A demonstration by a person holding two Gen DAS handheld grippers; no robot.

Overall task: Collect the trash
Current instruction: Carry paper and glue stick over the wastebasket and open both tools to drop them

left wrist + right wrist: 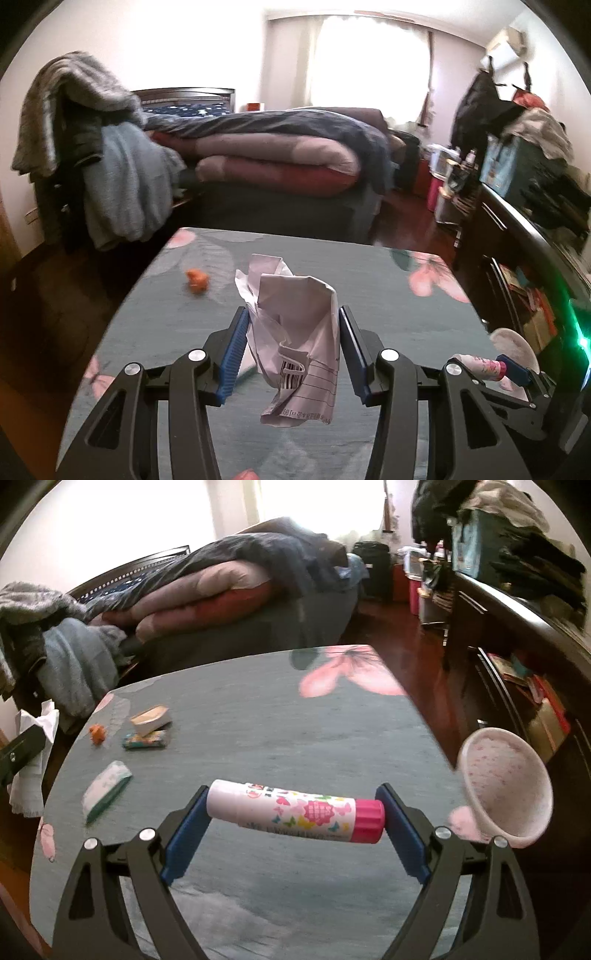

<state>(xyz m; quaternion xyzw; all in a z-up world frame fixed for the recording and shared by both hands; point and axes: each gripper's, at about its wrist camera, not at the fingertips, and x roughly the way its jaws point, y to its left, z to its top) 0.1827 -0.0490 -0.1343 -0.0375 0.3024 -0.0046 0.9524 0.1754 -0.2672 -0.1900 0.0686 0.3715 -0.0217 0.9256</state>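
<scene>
My left gripper point(291, 314) is shut on a crumpled white paper point(295, 332) with a barcode and holds it above the teal table point(166, 325). My right gripper point(293, 794) is shut on a white bottle with a pink cap point(295, 810), gripped end to end and held above the table point(258, 720). In the right wrist view the paper point(33, 738) shows at the far left edge. The bottle and right gripper show at the right of the left wrist view point(484, 365).
On the table lie an orange scrap point(97, 734), a small tan box point(150, 720), a colourful wrapper point(144, 740) and a white-green packet point(106, 789). A pink-speckled cup point(506, 790) sits tilted at the right edge. A bed point(277, 155) and dark cabinets point(517, 240) stand beyond.
</scene>
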